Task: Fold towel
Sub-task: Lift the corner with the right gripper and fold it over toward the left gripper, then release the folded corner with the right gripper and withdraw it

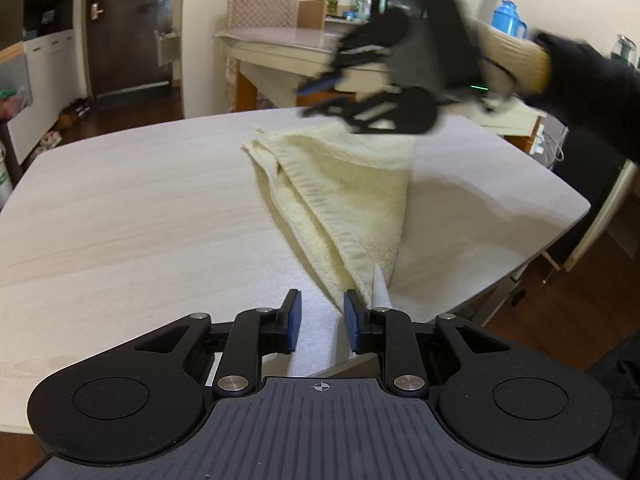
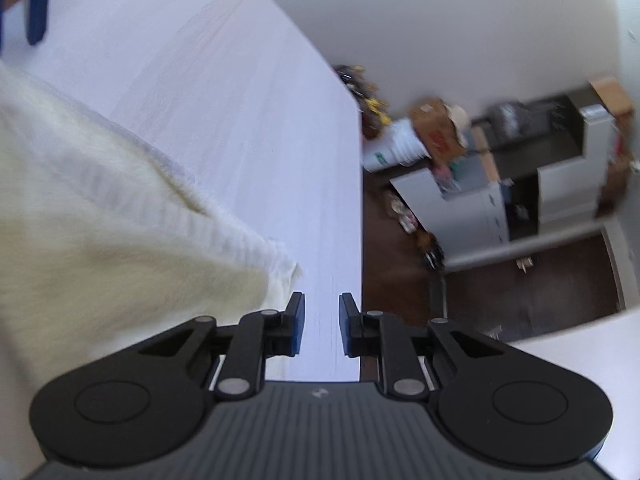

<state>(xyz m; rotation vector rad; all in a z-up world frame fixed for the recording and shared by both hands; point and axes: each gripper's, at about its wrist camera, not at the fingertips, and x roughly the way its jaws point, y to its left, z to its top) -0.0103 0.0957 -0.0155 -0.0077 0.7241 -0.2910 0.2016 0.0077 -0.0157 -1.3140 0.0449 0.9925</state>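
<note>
A pale yellow towel (image 1: 340, 196) lay on the light wood-grain bench (image 1: 120, 220), folded into a long tapering shape: broad at the far end, narrowing to a point at the near end. A ribbed hem ran along its length.

The left hand-held gripper (image 1: 320, 320) sat low over the bench at the towel's narrow tip. Its jaws stood a little apart with bare bench showing in the gap; the tip of the towel and a small white tag lay against the outer side of the right-hand finger, not between the pads. It had hold of nothing.

The right hand-held gripper (image 1: 320, 96), blurred, hovered above the towel's far, wide end, carried by a gloved hand (image 1: 512, 60) with a dark sleeve behind it. In its own wrist view its jaws (image 2: 322, 324) were parted slightly with only bench between them, and the towel's corner (image 2: 120, 220) lay just beside the left-hand finger, not gripped.
</note>
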